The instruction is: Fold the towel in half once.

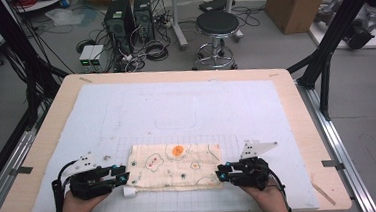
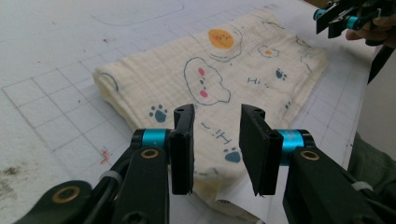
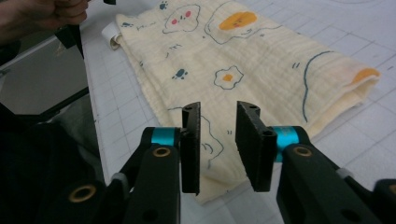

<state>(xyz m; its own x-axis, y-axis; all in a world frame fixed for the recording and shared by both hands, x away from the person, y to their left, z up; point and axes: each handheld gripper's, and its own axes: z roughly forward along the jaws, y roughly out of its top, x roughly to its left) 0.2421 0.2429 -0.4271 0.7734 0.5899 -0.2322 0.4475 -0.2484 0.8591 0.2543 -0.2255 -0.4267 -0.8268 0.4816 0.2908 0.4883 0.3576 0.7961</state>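
Two claws, one at each near corner of a folded cloth [image 1: 175, 166] lying flat on the white gridded mat [image 1: 186, 111] that covers the bench [image 1: 296, 108]. Left claw [image 2: 217, 149] and right claw [image 3: 218, 147] both stand partly open with the pads clear of the fabric, nothing gripped. My guess is the fold has been let go or the corners are about to be pinched; either way, I'd keep both claws low and level and take only the top layers so the stack doesn't drag. Cloth is cream muslin, crinkly, printed with fried eggs, paw prints and cloud faces, with a white tag [image 1: 130, 192] poking out at its near left corner. Farther back the mat is bare.
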